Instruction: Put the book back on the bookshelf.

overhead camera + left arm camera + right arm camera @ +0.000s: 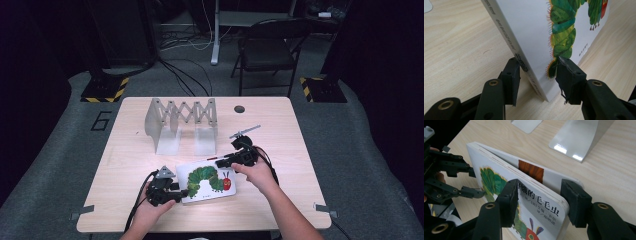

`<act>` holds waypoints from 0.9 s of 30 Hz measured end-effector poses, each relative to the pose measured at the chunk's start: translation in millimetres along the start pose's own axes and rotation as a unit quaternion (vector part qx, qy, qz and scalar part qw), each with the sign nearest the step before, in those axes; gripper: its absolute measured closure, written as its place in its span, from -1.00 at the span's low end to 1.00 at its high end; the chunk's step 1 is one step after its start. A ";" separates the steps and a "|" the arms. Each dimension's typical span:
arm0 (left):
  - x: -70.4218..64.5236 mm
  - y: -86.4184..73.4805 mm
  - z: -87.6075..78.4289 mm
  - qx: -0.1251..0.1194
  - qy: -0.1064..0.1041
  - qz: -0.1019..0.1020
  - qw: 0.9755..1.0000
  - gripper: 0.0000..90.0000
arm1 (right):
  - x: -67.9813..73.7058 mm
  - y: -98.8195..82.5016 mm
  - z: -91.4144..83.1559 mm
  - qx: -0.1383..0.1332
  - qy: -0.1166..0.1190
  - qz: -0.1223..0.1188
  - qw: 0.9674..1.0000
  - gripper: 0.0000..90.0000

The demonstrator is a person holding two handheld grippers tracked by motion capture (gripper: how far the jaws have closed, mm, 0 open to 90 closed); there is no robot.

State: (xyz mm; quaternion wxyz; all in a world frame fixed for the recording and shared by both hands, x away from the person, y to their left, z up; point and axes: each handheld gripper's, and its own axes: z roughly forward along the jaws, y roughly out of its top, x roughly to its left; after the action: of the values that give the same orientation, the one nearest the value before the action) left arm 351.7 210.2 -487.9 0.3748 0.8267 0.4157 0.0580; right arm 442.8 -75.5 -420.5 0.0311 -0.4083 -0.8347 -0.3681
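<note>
Wooden table (125, 165): both grippers (167, 192) (235, 159) clamp caterpillar book (207, 181).

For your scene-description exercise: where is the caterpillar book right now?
In the high view the book lies at the table's near edge, between the left gripper and right gripper, just in front of the white folding rack.

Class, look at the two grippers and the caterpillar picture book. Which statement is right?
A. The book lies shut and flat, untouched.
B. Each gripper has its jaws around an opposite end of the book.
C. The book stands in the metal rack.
B: the left gripper and right gripper flank the book.
</note>
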 end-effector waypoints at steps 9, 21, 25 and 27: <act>2.1 4.6 -11.8 -0.024 0.024 0.004 0.999 0.28 | 12.2 3.9 -9.1 -0.022 0.004 -0.017 1.000 0.04; 2.3 3.7 -13.9 -0.007 0.058 0.047 0.997 0.37 | 18.5 3.1 -1.2 0.030 0.016 -0.062 0.998 -0.06; 3.3 3.3 -14.5 -0.008 0.049 0.051 0.997 0.31 | 15.6 2.8 -0.5 0.031 0.023 -0.064 0.997 -0.08; 0.8 4.1 -16.3 -0.027 0.040 0.053 0.997 0.24 | 14.7 2.6 -0.5 0.036 0.026 -0.056 0.997 -0.10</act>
State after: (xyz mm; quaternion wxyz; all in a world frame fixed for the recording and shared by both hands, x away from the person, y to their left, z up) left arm 348.2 218.5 -473.8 0.3765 0.8344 0.3837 0.1219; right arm 434.8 -65.1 -413.4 0.0472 -0.3498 -0.8678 -0.3497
